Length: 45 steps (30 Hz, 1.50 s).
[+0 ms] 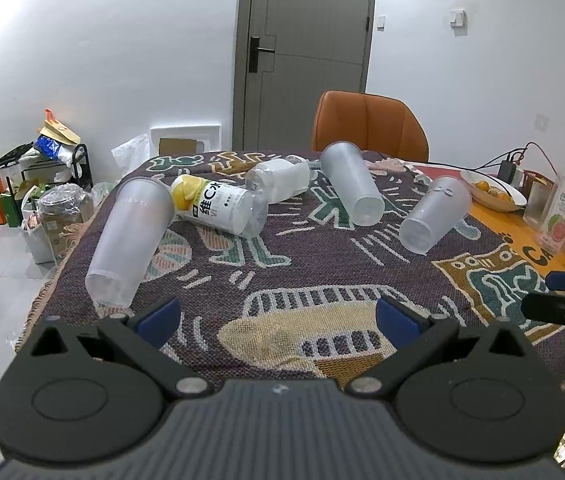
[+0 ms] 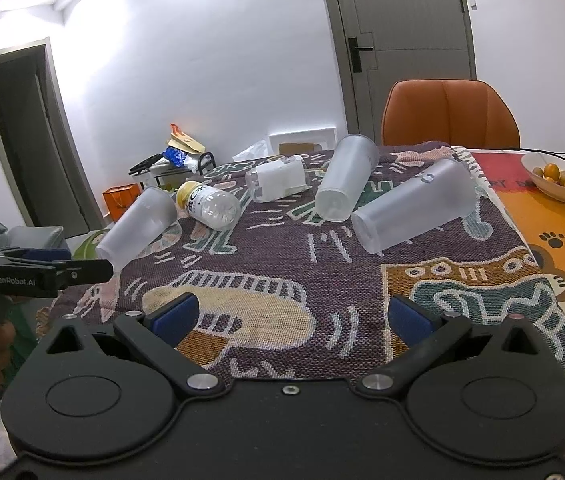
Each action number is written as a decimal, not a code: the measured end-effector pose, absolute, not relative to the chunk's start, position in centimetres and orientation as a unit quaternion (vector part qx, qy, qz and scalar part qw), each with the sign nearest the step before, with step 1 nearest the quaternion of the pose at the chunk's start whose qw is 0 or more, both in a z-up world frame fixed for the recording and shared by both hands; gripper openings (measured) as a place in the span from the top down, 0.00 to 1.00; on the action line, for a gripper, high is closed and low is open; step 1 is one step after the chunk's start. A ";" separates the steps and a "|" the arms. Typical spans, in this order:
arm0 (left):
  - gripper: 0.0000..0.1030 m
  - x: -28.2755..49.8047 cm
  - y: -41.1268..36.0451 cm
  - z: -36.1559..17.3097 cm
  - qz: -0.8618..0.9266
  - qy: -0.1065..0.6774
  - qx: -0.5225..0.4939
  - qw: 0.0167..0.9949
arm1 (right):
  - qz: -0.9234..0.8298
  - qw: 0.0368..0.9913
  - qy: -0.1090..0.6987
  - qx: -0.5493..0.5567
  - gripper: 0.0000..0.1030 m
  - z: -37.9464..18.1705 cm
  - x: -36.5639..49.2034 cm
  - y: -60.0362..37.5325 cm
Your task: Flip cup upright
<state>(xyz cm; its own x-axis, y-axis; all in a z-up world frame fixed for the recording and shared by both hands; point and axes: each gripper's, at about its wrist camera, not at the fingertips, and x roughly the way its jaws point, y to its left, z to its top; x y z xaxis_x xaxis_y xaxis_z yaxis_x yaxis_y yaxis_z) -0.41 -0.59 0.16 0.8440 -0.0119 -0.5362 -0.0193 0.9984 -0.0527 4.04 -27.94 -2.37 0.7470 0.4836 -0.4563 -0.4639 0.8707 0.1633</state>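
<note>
1. Held both claws wide and empty: left claw (image 1: 278, 316) and right claw (image 2: 292, 318), blue pads well apart, above the near part of the patterned cloth (image 1: 322, 280) covering the tabletop (image 1: 522, 240). Probably spread so as to take a cup's broad wall.
2. Lay on their sides, none upright: three frosted cups. Left cup (image 1: 130, 240) at ten o'clock in the left wrist view, near the tabletop's left edge, base toward the camera. Middle cup (image 1: 352, 184) at twelve to one o'clock, mouth toward the orange chair (image 1: 368, 126). Right cup (image 1: 434, 216) at two o'clock, base forward.
3. Rested between left and middle cups: a yellow-capped bottle (image 1: 218, 206), touching the left cup's rim, and a white-labelled bottle (image 1: 278, 180) behind it.
4. Sat well apart at three o'clock: a fruit bowl (image 1: 494, 192).
5. Judged nothing begun; right cup (image 2: 414, 204) nearest the right claw, at one o'clock, hence the likeliest first pick.
</note>
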 end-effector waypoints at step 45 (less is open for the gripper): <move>0.00 -0.3 -0.2 0.6 -0.010 0.264 -0.041 0.963 | 0.245 0.936 0.252 0.024 0.00 -2.5 4.4 -27.8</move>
